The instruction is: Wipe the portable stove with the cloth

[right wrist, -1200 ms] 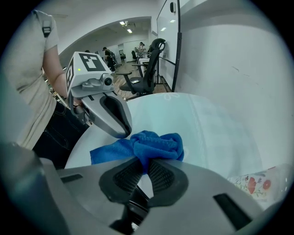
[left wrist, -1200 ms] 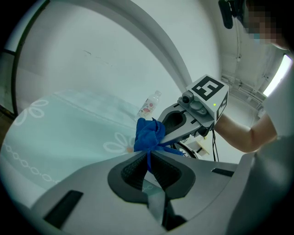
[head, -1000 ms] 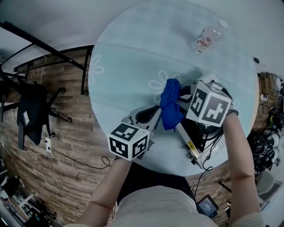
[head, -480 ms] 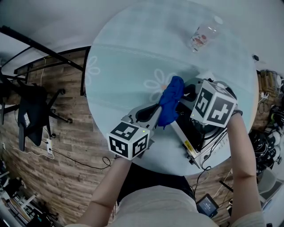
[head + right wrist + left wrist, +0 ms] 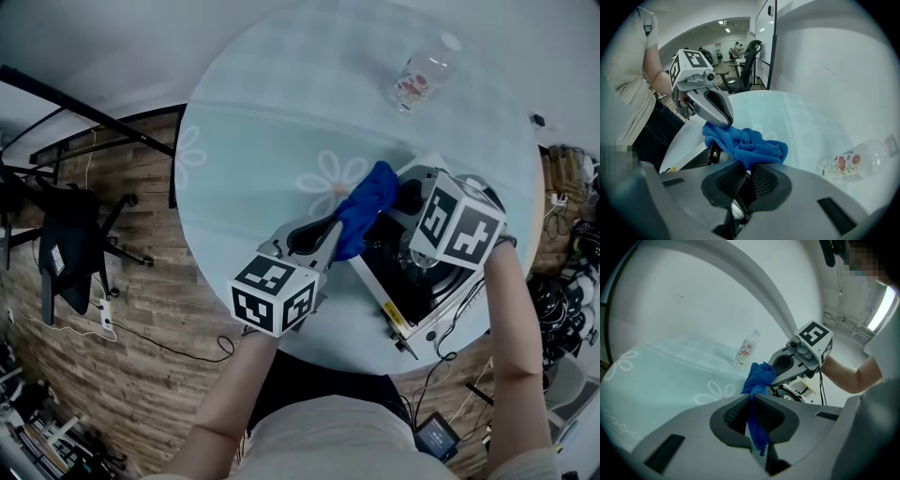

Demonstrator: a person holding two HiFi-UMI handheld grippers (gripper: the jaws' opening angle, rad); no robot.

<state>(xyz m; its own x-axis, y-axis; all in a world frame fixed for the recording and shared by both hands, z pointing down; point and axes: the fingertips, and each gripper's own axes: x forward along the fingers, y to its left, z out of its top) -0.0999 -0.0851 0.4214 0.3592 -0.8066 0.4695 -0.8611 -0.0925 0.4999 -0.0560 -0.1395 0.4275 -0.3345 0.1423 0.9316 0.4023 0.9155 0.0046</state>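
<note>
Plainly, the fingers (image 5: 732,414) of the left gripper (image 5: 753,409) were closed tight on a hanging tail of the blue cloth (image 5: 760,376), with the fabric pinched between their dark ribbed pads. The fingers (image 5: 765,180) of the right gripper (image 5: 749,180) were shut too. They nipped the other end of the same cloth, so its bunched bulk sat just beyond their tips.

Between the two grippers the cloth ran as a crumpled band, its left end nearer and its right end farther. In the head view it hung over the far left corner of the portable stove (image 5: 398,281), a white-cased unit with a dark top. The stove stood on the near right part of the round worktop (image 5: 262,141). Whether the cloth actually touched the casing could not be told. A clear bottle (image 5: 419,75) lay well apart on the far side of the worktop.

Judged from this, the wiping had hardly got going. The cloth was in hand and had been brought to the stove's edge, but the dark top and the whole near end had no cloth on them and were left to do. Held at both ends, the cloth would probably have to be dragged across those surfaces.
</note>
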